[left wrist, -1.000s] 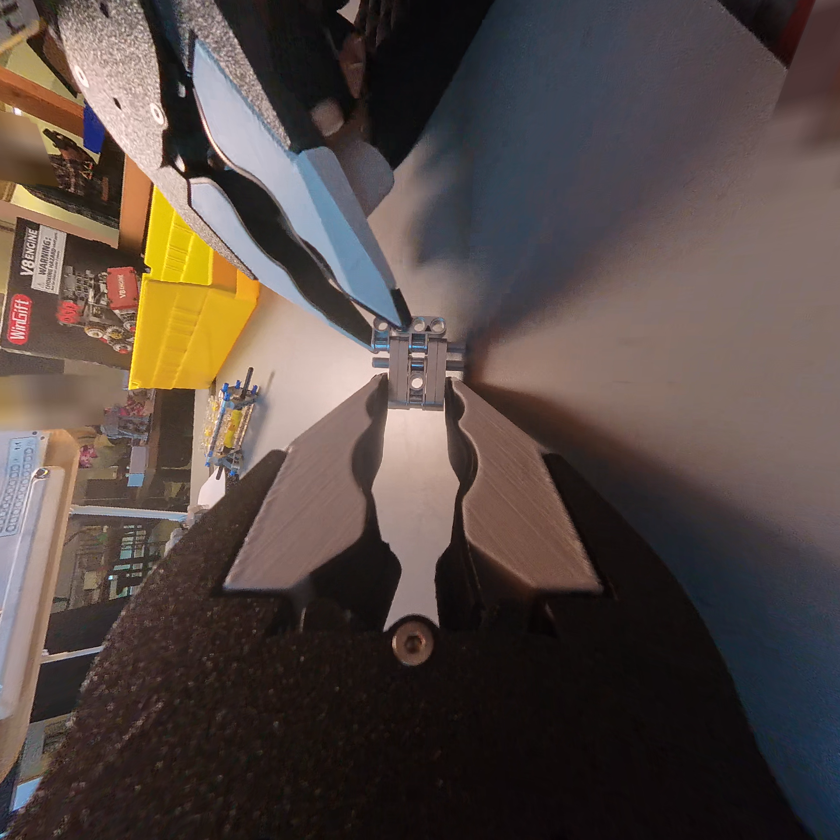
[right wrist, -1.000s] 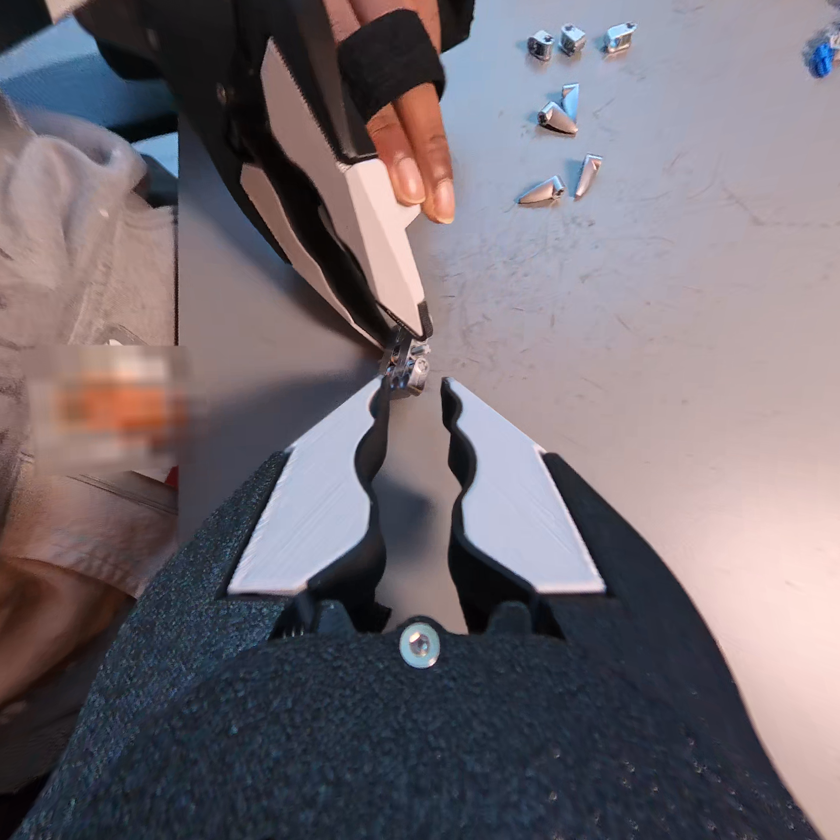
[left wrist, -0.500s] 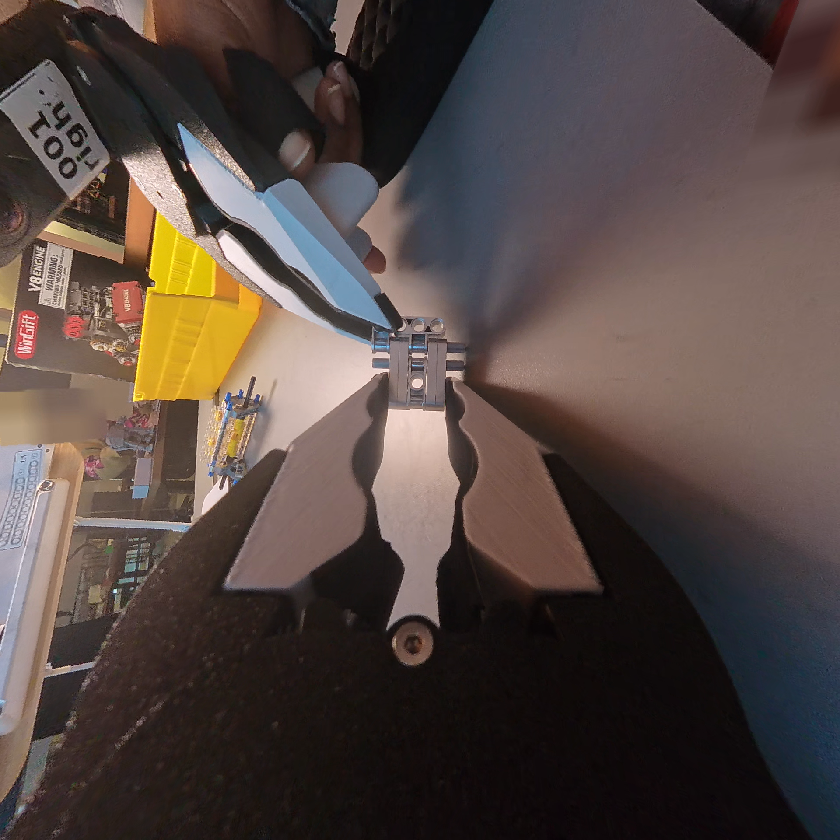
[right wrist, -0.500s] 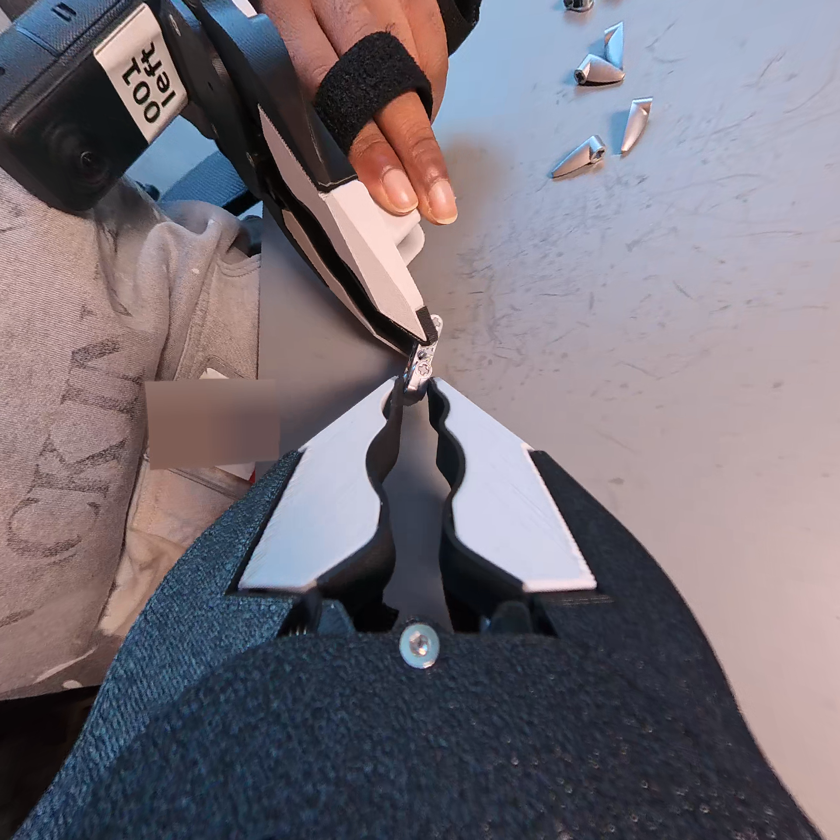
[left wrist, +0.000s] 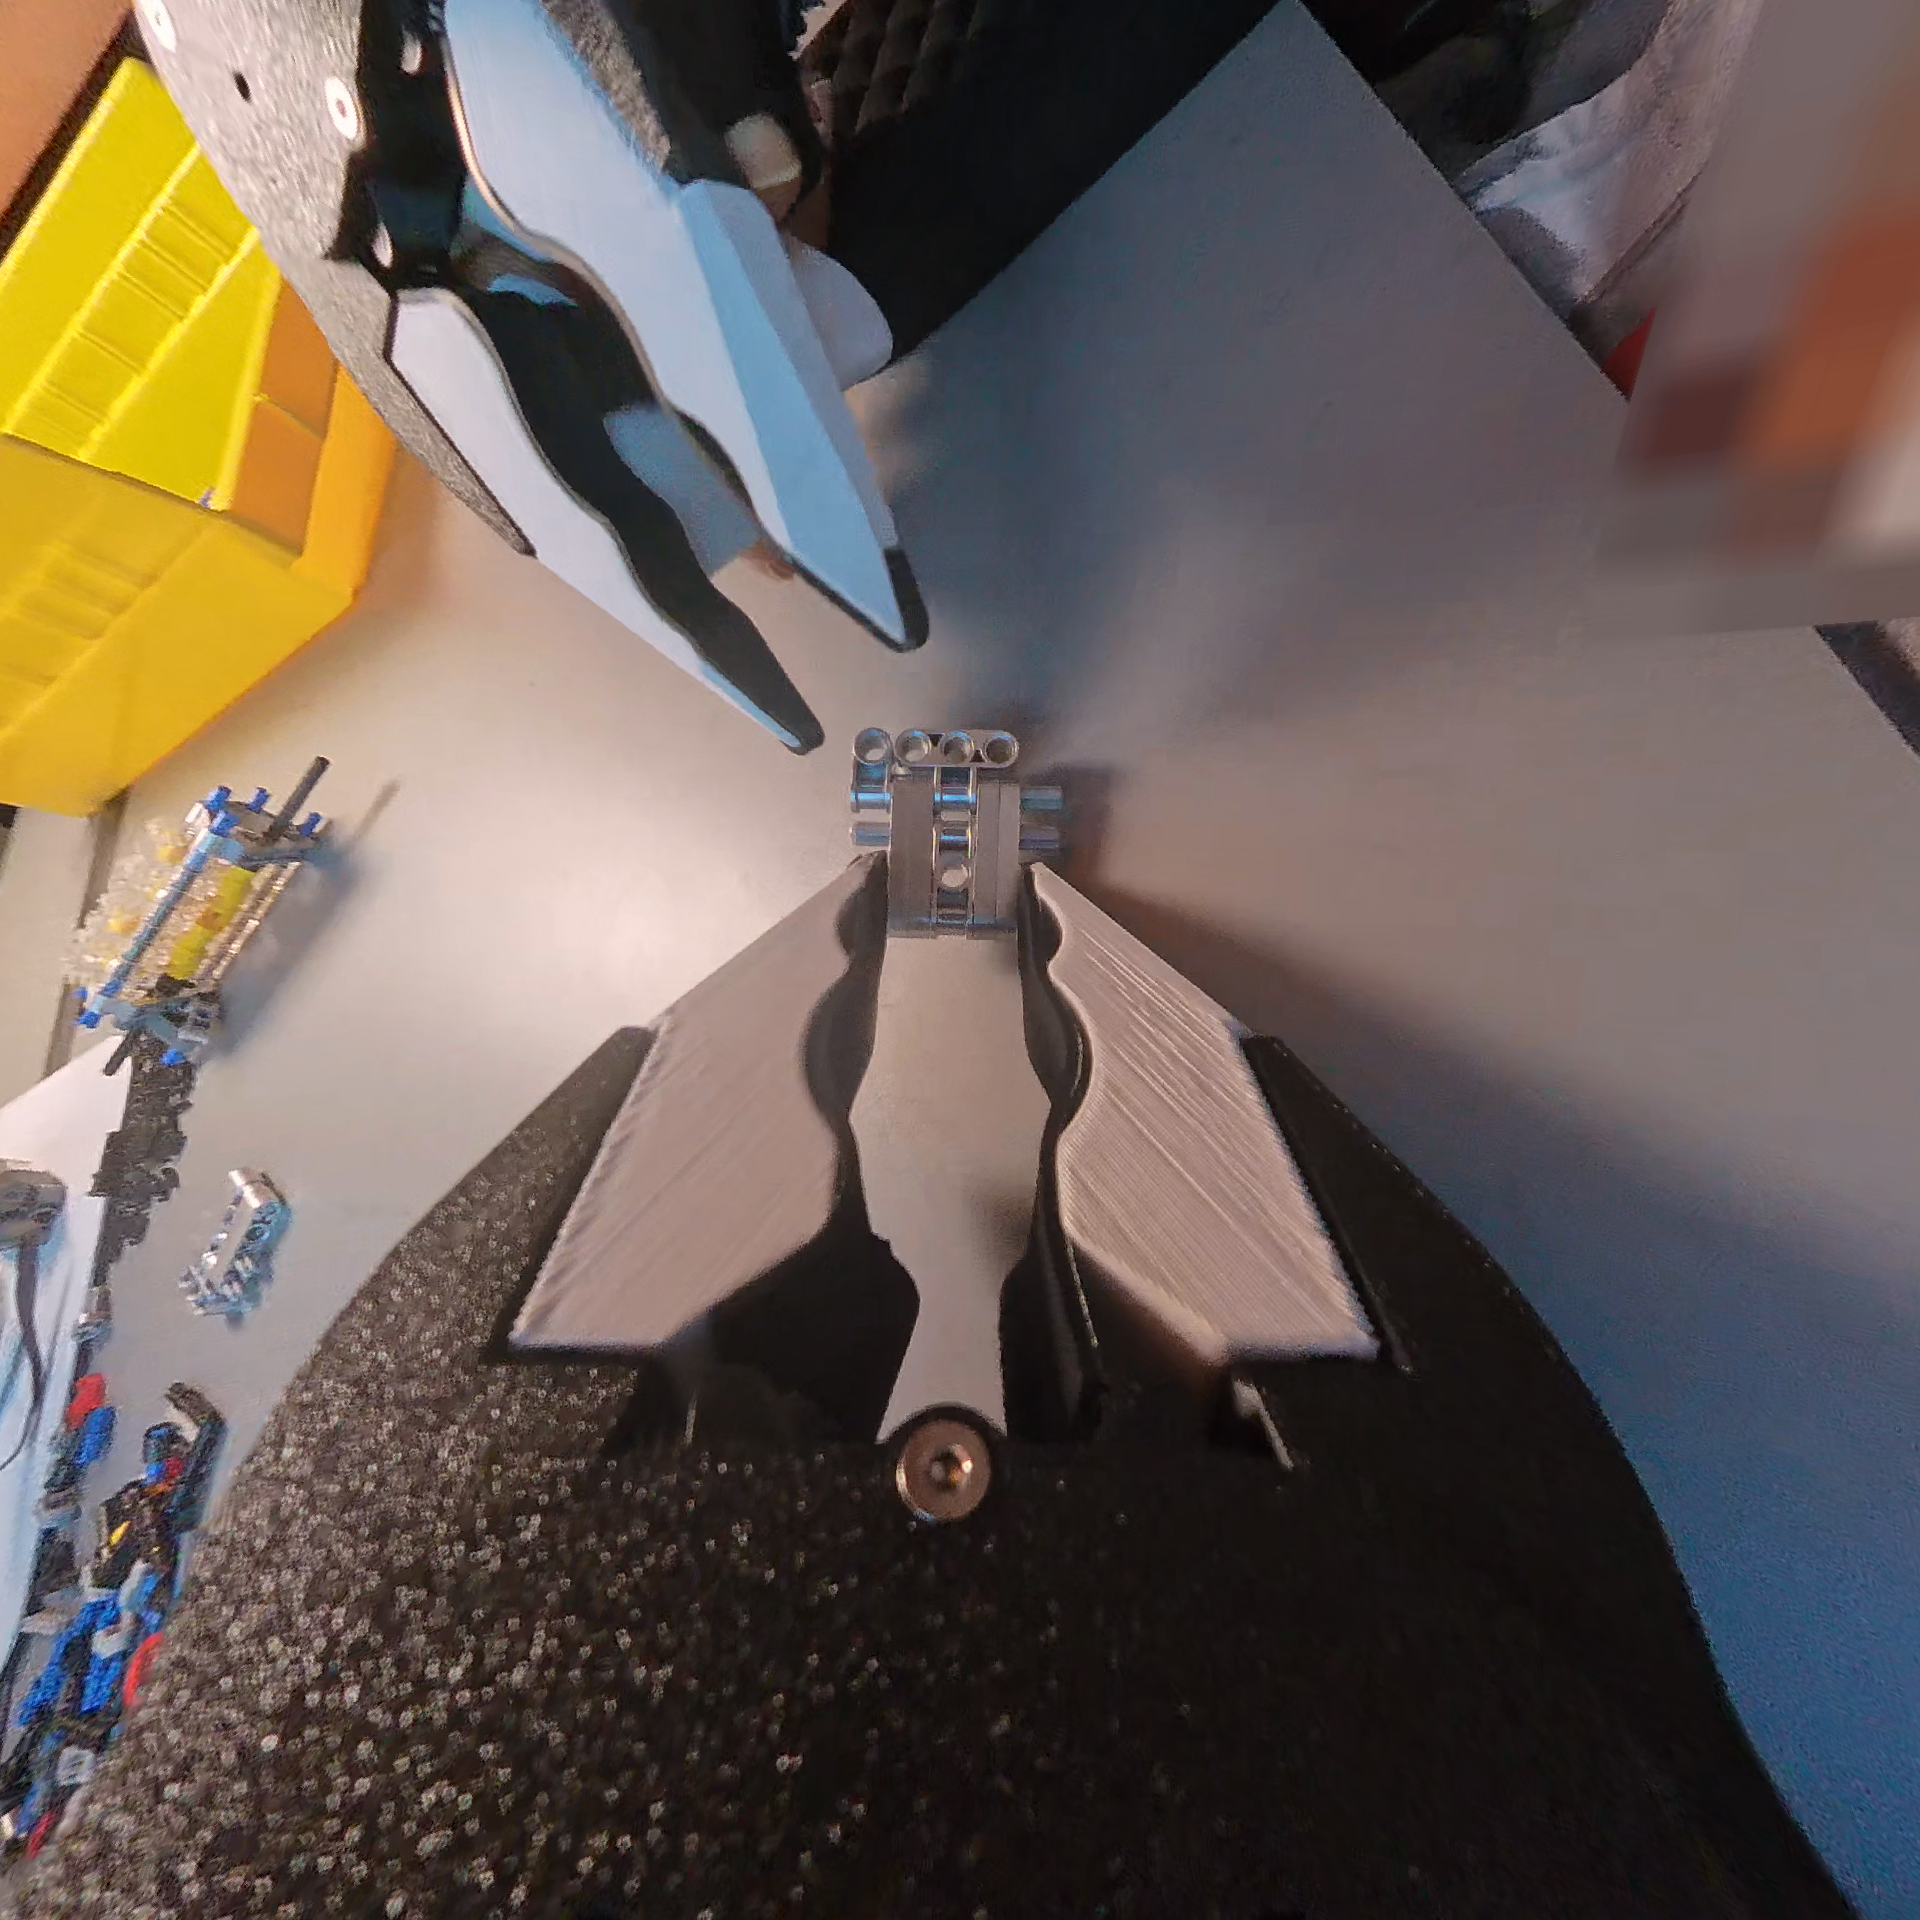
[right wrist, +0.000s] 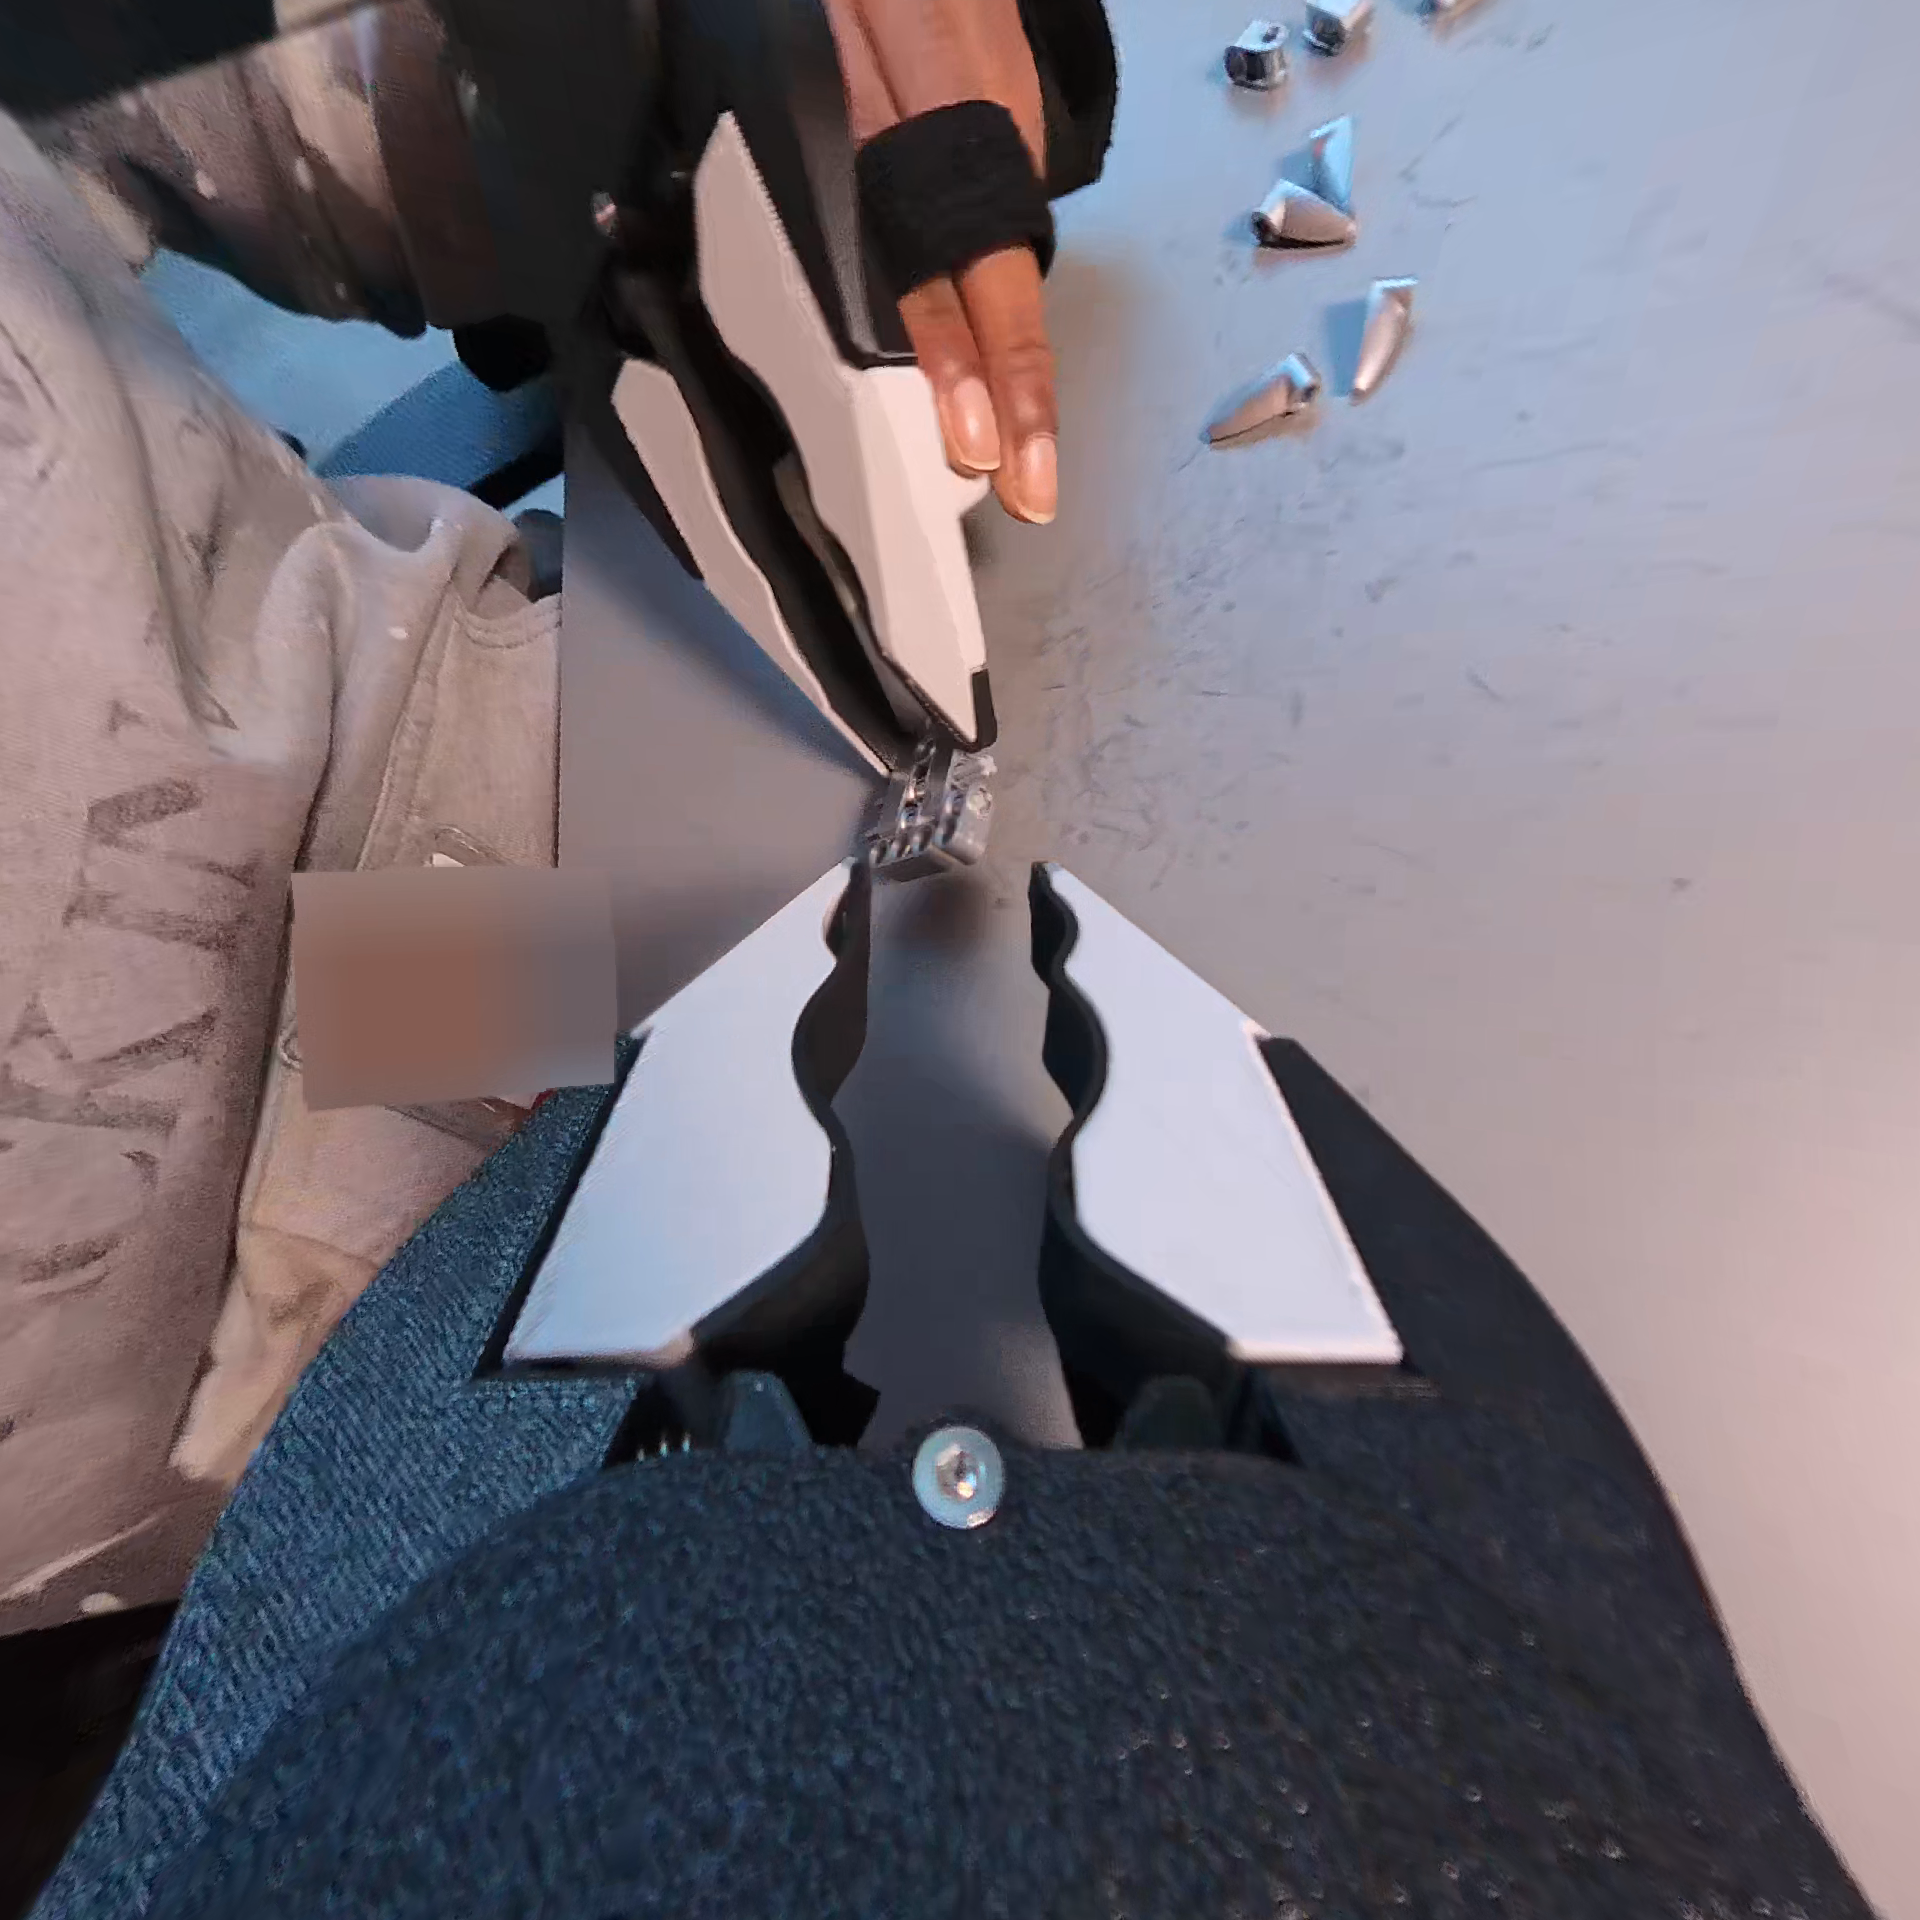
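A pale grey bench [left wrist: 1351, 727] is carrying everything, its top showing scuffs and scratches in the right wrist view. At its far left edge a yellow bin [left wrist: 135, 499] is sitting, and near it a long building-brick assembly [left wrist: 197, 894] of blue, yellow and clear parts is lying flat, with a darker blue and black brick model [left wrist: 104, 1538] closer in.

The left hand-held gripper [left wrist: 954, 902] is gripping a small grey building-brick assembly [left wrist: 951, 842] between its fingertips, jaws nearly closed on the piece's sides, above the bench. The piece is showing stacked grey beams with round pin holes, a row of four open holes across its far end, and short pins sticking out to either side.

The right hand-held gripper [right wrist: 943, 878] is sitting with its jaws parted and holding nothing; its left fingertip is just beside the assembly, seen end-on here [right wrist: 930, 816]. In the left wrist view its tips [left wrist: 857, 691] are hanging just beside the piece, apart from it.

A person's fingers [right wrist: 1003, 416] in a black strap are lying along the left tool. Several small silver wedge-shaped pieces [right wrist: 1304, 312] are lying scattered well apart.
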`<action>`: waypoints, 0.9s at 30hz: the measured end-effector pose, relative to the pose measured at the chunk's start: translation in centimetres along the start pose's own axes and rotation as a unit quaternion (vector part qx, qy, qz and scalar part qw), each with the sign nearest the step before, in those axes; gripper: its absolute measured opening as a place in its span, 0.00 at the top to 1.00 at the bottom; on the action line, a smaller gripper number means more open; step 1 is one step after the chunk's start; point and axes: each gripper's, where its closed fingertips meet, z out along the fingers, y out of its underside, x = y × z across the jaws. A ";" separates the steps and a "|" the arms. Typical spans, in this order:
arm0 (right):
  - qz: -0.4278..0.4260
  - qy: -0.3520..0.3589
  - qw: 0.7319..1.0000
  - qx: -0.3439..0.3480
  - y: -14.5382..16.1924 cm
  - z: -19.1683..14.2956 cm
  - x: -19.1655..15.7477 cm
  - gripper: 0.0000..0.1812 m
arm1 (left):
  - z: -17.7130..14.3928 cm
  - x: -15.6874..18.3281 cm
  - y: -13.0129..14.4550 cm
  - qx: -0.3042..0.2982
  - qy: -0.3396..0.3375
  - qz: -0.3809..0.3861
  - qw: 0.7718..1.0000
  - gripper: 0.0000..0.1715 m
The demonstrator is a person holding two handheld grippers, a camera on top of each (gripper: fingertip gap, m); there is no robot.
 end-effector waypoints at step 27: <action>-0.115 0.145 0.980 -0.075 -0.3 3.1 2.0 0.81 | -0.5 -1.4 2.2 -0.014 0.046 -0.124 0.991 0.86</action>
